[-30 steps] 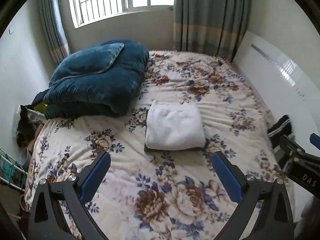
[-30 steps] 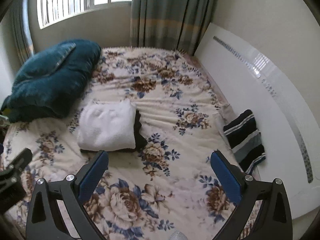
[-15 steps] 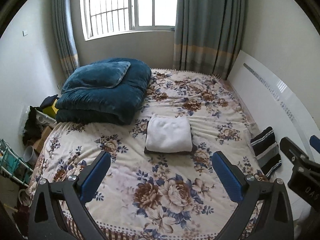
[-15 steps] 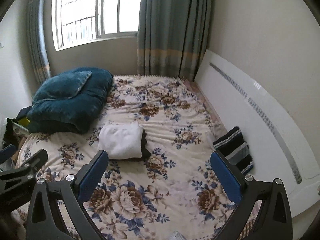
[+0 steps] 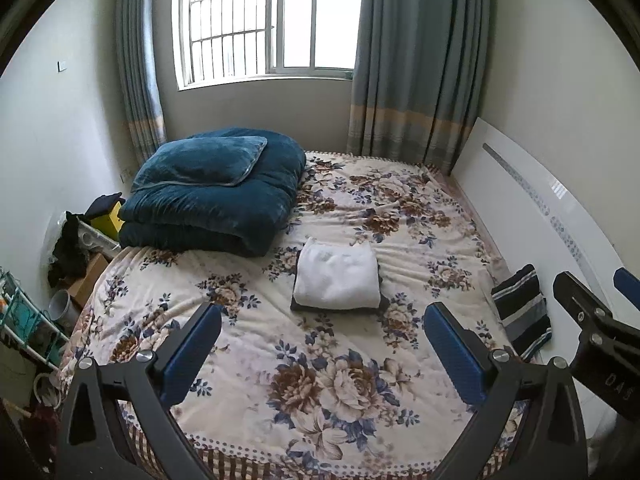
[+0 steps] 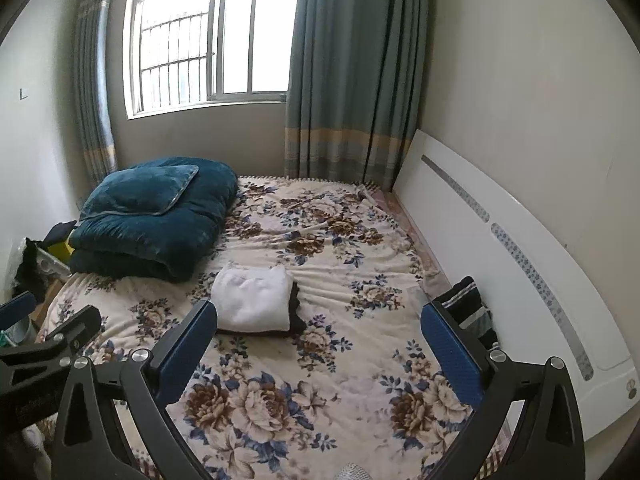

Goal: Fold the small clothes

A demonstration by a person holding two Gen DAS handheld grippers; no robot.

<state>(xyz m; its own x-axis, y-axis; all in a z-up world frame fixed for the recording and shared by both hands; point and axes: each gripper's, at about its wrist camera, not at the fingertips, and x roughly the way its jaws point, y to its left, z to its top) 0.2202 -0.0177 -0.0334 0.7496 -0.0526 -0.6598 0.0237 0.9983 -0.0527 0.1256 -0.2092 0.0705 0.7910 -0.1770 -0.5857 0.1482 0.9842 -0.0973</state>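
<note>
While raised above the bed (image 5: 360,380), left gripper (image 5: 322,344) and right gripper (image 6: 320,344) level, fingers released, folded white garment (image 5: 338,276) apart.

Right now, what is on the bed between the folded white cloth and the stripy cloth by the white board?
Nothing but flowered bedspread. Both wrist views show the stretch from the white cloth to the striped cloth bare.

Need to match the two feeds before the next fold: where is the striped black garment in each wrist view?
Left wrist: striped black garment lies at right, by the white headboard.
Right wrist: garment at right of centre, partly behind the right gripper's finger.
Shared landmark: the folded white towel.
</note>
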